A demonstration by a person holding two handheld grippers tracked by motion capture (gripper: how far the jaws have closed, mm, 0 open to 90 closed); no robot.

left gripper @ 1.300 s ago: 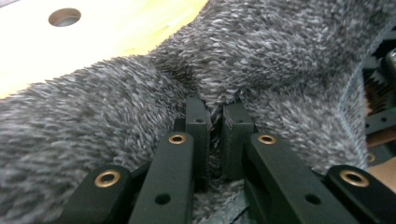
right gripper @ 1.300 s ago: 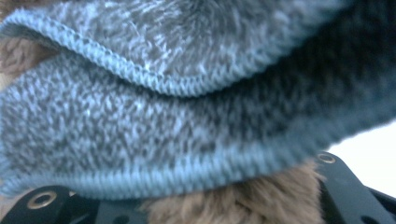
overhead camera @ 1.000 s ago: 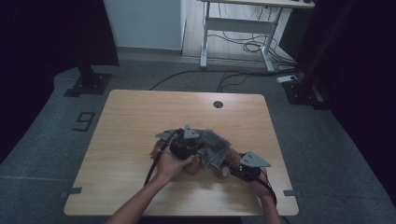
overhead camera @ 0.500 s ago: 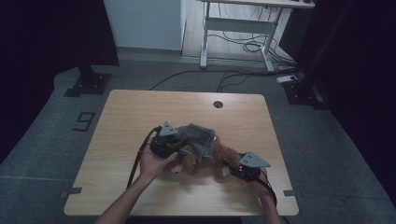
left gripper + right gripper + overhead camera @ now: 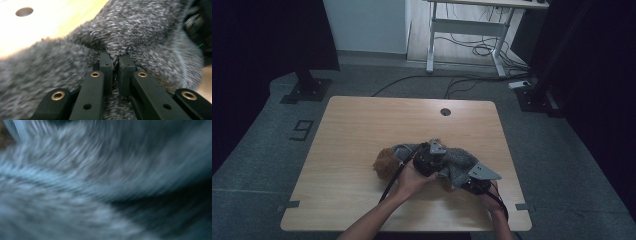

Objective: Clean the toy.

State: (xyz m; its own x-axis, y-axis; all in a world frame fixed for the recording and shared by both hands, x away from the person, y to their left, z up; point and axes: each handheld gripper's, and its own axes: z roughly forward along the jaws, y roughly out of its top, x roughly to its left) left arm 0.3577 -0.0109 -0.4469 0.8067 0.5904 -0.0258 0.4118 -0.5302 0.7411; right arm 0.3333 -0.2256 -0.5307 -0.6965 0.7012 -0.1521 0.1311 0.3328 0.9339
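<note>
a person seated at a light wooden table point(image 5: 362, 130) works a hand-held two-jaw gripper in each hand over a fuzzy grey knitted garment point(image 5: 457, 162) that lies bunched on the near right part of the tabletop; a tuft of brown fur point(image 5: 385, 162) pokes out from the garment's left end and rests on the wood; the left gripper point(image 5: 432, 159), black with a grey three-cornered plate on top, sits on the middle of the heap with the person's left hand point(image 5: 409, 180) wrapped around it from below and its black cable trailing back toward the table's near edge; in the left gripper view its two black jaws stand almost together, pinching a fold of the grey fleece point(image 5: 140, 32) between the pads, with the pale tabletop and a round cable hole point(image 5: 24, 11) beyond the fabric; the right gripper point(image 5: 477, 181) lies at the garment's near right end, just beside the left one, its grey plate facing up and the right hand behind it near the table's front edge; in the right gripper view the blurred grey fabric point(image 5: 75, 182) presses right up against the lens, so whether those jaws grip the cloth cannot be told; a dark desk frame point(image 5: 467, 30) with loose cables stands on the floor behind the table.
</note>
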